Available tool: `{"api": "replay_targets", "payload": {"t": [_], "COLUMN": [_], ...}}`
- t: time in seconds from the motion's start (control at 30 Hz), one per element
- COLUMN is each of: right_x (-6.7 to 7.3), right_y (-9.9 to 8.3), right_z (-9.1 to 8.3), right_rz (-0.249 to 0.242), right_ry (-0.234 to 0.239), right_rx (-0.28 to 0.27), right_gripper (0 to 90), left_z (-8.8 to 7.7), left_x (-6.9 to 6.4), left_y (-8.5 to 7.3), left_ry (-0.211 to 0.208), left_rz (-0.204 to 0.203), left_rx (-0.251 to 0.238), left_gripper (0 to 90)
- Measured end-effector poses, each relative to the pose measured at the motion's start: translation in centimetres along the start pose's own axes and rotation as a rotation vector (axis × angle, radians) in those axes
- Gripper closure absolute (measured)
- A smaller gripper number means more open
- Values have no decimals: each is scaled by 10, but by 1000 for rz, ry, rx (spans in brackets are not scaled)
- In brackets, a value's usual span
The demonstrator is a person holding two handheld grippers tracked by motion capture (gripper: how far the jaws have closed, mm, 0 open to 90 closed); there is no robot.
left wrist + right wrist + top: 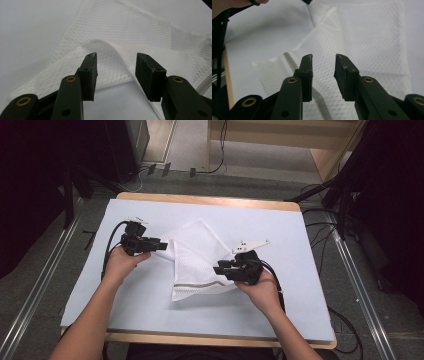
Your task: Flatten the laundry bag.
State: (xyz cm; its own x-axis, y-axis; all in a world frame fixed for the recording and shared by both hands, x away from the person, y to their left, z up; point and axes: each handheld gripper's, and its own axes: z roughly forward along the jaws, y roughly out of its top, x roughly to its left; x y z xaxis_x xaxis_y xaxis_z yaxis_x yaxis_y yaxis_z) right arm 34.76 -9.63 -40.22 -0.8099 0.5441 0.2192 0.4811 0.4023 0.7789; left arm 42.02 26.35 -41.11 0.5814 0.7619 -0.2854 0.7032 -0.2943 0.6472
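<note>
While one white mesh laundry bag (197, 257) lies rumpled on desk (125, 305), left gripper (162, 245) and right gripper (218, 268) flank it, jaws apart, gripping nothing; raised fold between left jaws, unpinched.

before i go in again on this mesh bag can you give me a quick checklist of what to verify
1. Left gripper jaws apart: ok, a gap shows between the pads.
2. Raised fold of the mesh bag lined up between the left jaws: ok.
3. Left pads pressing on the bag: not ok, no contact shows.
4. Right gripper jaws apart: ok, nothing between them.
5. Bag lying fully on the table: ok.
6. Bag opening zipped shut: cannot tell.
</note>
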Motion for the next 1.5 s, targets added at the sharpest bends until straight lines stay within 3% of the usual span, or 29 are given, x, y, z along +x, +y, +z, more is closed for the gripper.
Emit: {"api": "replay_targets", "payload": {"t": [0.3, 0.63, 0.83, 0.93, 1.13, 1.5], "right_x": [-35, -76, -102, -111, -118, -117], "right_y": [12, 26, 19, 12, 2, -10], "right_z": [4, -3, 6, 15, 33, 54], "right_rz": [24, 61, 89, 105, 90, 78], "right_ry": [-54, -108, -145, -139, -125, -131], "right_rx": [-7, -19, 12, 30, 62, 131], "right_gripper": [698, 698, 691, 691, 675, 645], "left_z": [16, 17, 21, 26, 37, 47], "left_x": [-22, -28, -27, -27, -27, -26], "left_y": [-7, -12, -12, -12, -11, -12], "left_ry": [5, 10, 20, 19, 21, 28], "left_rz": [35, 26, 29, 36, 35, 22], "left_rx": [28, 24, 26, 36, 48, 55], "left_gripper": [523, 514, 514, 514, 513, 512]}}
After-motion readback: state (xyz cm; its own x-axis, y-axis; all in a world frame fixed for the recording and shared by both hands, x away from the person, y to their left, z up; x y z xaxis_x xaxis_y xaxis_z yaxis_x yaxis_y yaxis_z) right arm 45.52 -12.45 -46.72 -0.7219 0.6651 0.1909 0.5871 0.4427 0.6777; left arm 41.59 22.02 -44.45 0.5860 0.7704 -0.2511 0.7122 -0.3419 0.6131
